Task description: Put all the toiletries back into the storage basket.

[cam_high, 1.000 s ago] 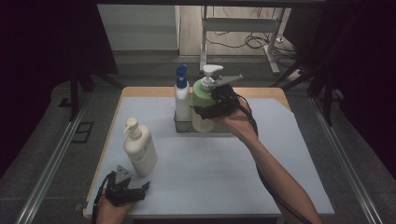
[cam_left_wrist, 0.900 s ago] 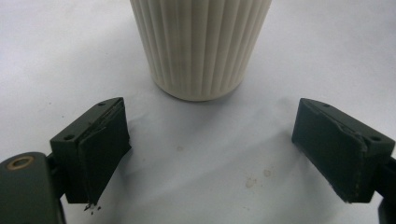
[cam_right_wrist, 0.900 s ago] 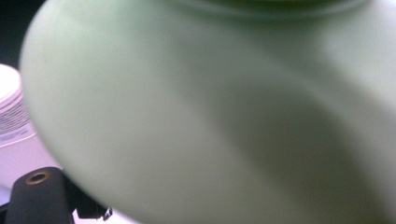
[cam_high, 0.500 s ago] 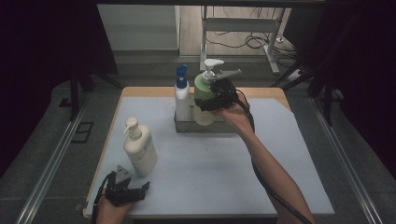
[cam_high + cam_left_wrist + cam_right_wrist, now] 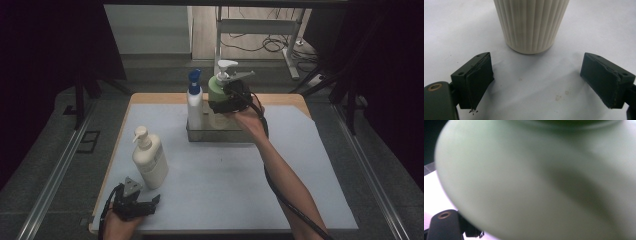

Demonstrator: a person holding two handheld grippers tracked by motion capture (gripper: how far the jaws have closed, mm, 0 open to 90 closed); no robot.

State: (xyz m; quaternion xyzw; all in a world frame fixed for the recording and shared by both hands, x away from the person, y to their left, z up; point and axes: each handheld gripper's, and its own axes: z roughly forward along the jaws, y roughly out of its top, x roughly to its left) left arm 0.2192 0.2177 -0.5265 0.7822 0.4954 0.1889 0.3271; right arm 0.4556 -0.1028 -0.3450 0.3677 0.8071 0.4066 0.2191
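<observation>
One green bottle (image 5: 216, 92) in right gripper (image 5: 226, 101)

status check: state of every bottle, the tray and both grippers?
green pump bottle: upright, gripped, in the tray
blue-capped bottle: upright in tray
cream pump bottle: upright on mat, free
tray: holds two bottles
right gripper: shut on green pump bottle
left gripper: open, empty

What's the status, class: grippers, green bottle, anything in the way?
Right gripper clamped on green pump bottle above metal tray. Left gripper open, idle beside cream bottle. Blue-capped bottle stands close alongside.
</observation>
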